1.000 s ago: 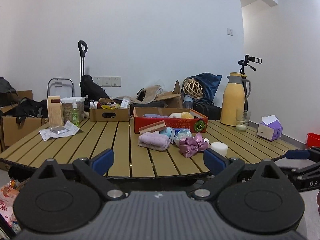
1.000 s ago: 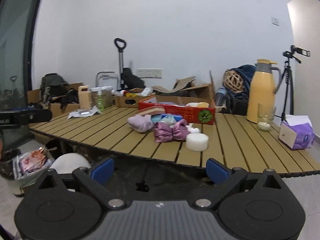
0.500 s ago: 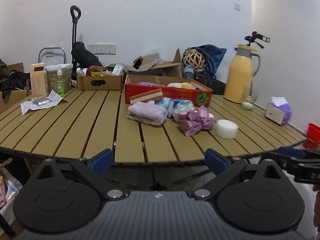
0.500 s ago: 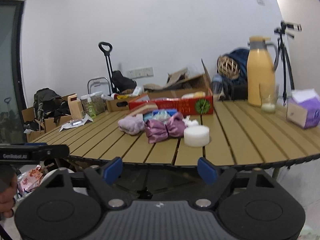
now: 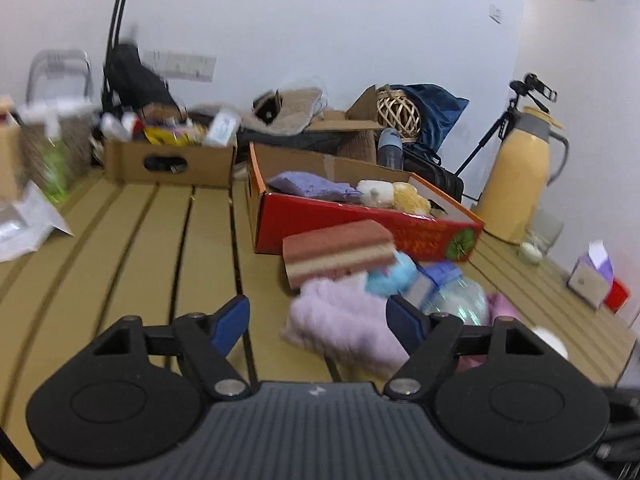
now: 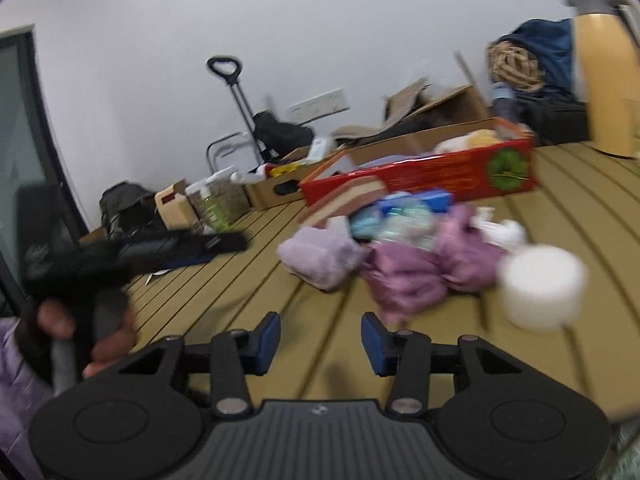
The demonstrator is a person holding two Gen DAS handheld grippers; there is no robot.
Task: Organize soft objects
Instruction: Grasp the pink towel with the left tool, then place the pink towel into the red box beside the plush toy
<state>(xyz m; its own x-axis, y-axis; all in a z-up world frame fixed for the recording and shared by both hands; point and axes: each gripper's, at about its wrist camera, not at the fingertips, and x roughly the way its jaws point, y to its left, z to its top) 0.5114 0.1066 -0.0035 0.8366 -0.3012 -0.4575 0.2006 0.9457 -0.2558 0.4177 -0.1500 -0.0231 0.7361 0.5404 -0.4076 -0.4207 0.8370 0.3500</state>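
Note:
A pile of soft things lies on the slatted wooden table [image 5: 132,248] in front of a red cardboard box [image 5: 360,226] that holds a purple cloth and plush toys. In the pile are a folded lilac towel [image 5: 340,320], a striped sponge [image 5: 340,254], a purple satin bow [image 6: 424,268] and a white round pad [image 6: 542,292]. My left gripper [image 5: 318,320] hovers just short of the lilac towel. Its jaws are closing; the towel's near edge lies between them, untouched by the pads. My right gripper [image 6: 320,340] is closing over bare slats, just short of the bow, with nothing between its fingers.
A yellow thermos [image 5: 516,184], a glass [image 5: 538,236] and a tissue box [image 5: 592,276] stand at the right side. A brown cardboard box [image 5: 168,160] of bottles and some papers [image 5: 24,220] sit at the left. A hand [image 6: 80,320] holds the left gripper.
Both grippers have come forward from beyond the table's edge to over the table, close to the pile. Both sets of jaws have narrowed, the right more than the left.

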